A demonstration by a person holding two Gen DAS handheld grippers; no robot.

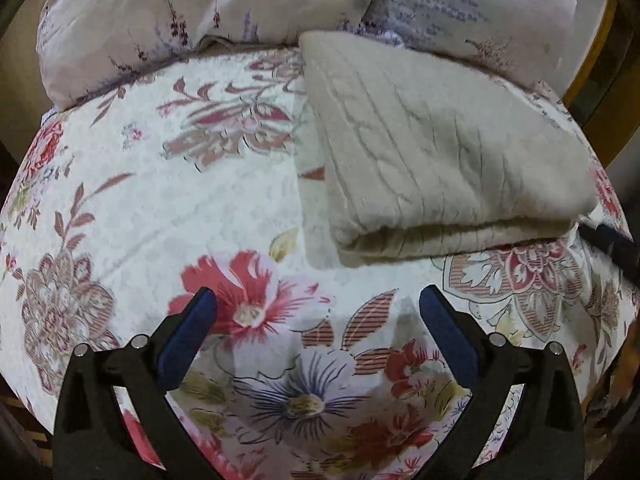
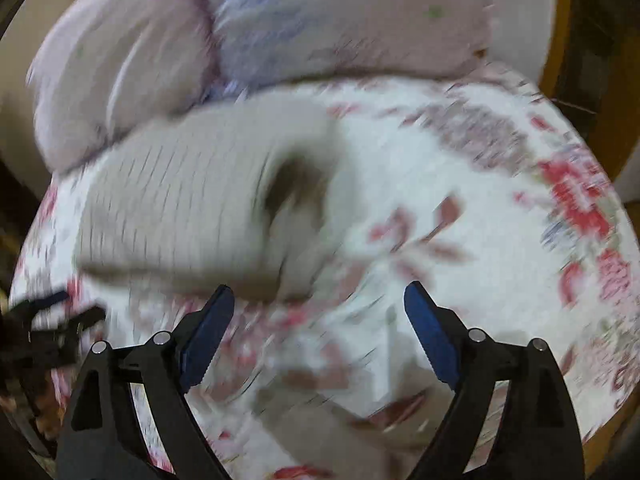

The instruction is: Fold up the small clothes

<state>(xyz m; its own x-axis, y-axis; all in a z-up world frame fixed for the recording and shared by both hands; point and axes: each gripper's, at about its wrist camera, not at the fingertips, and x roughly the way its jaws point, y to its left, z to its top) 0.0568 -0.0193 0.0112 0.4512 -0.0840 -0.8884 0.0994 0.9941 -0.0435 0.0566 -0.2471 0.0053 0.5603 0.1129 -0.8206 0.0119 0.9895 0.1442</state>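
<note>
A beige ribbed knit garment lies folded into a thick rectangle on the floral bedspread, ahead and right of my left gripper, which is open and empty above the bedspread. In the blurred right wrist view the same garment lies ahead and left of my right gripper, with a dark opening at its right end. The right gripper is open and empty, its left fingertip close to the garment's near edge. The left gripper shows at the far left of the right wrist view.
Two pale floral pillows lie along the far side of the bed, also in the right wrist view. A wooden frame stands at the right. A tip of the right gripper shows at the right edge.
</note>
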